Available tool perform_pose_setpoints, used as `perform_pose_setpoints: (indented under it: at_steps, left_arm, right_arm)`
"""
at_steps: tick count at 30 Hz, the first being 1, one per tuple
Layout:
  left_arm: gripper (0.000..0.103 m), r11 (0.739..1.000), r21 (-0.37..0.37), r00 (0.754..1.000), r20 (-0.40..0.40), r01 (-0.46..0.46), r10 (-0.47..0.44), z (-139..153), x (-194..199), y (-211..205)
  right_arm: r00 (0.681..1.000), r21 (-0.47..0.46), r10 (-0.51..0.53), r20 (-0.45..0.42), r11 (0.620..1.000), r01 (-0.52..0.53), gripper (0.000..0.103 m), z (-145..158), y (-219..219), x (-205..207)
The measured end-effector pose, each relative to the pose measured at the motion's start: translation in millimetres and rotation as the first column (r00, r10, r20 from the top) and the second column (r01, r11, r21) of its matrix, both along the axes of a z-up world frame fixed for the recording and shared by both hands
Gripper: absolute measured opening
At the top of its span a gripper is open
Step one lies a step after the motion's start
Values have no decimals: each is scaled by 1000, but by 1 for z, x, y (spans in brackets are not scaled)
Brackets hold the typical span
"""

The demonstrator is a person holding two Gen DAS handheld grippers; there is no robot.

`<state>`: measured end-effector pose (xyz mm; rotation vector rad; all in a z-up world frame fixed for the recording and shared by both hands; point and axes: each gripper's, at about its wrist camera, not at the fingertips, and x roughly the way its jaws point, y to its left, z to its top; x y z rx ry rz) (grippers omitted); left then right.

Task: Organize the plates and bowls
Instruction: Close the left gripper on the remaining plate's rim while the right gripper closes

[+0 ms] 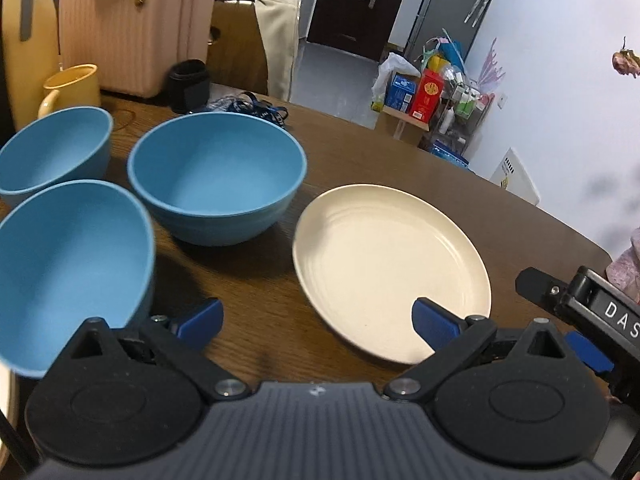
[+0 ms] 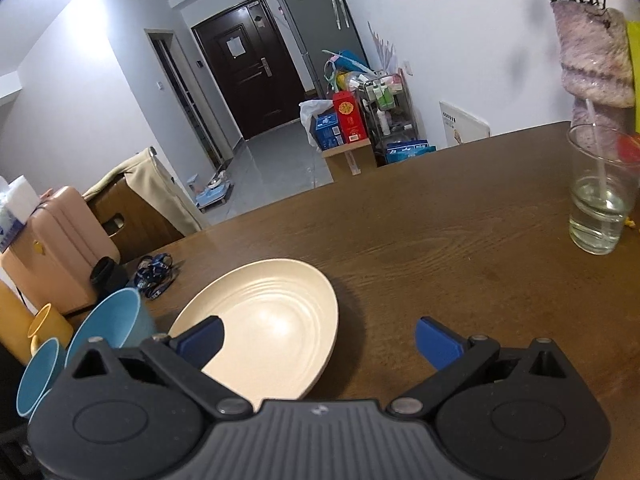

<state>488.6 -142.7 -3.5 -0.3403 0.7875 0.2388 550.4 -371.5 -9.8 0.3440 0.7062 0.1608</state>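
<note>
Three blue bowls stand on the brown table: one near my left finger (image 1: 68, 268), one in the middle (image 1: 216, 176), one at the far left (image 1: 52, 148). A cream plate (image 1: 384, 264) lies to their right. My left gripper (image 1: 316, 320) is open above the table between the near bowl and the plate, holding nothing. In the right wrist view, my right gripper (image 2: 320, 340) is open too, its left finger over the near edge of the cream plate (image 2: 272, 320). Blue bowls (image 2: 108, 324) show at the left edge. The right gripper's body (image 1: 592, 308) appears at the right of the left wrist view.
A yellow mug (image 1: 72, 84), a black cup (image 1: 188, 84), a blue lanyard (image 1: 252, 108) and a pink suitcase (image 1: 136, 28) sit at the table's far left. A glass of water (image 2: 600, 192) and a vase of flowers (image 2: 596, 60) stand far right. A chair (image 2: 136, 208) is behind.
</note>
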Motion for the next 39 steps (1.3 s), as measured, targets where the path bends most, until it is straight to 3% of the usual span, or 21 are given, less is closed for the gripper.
perform_pose_setpoints:
  at_steps: [10,18,20,25,32,39]
  left_arm:
    - [99,1000,-3,999,-46,-20,20,-9,30,1]
    - [81,999,-20,994,-101,-33,31,-23,52,10]
    - [78,999,-25,993,-110,-31,28,-26,56,12]
    - [73,999,-35,992,-121,-30,26,-31,65,16]
    - [58,999,-46,988,-151,-27,20,-40,74,19]
    - [54,998,-59,989,-146,-34,25,-41,76,23]
  right_arm:
    - [998,-16,35,-51,999,-36,97,-18,6,37]
    - [994,-34,68,-83,997,-71,88,-29,11,64]
    - [993,-36,69,-95,997,-72,76,-32,10,71]
    - [991,-30,87,-106,995,-91,65,-39,9,86]
    - [986,-36,109,-128,993,-114,43,-49,9,104]
    - [984,-3,138,-108,990,-140,26,-50,11,105]
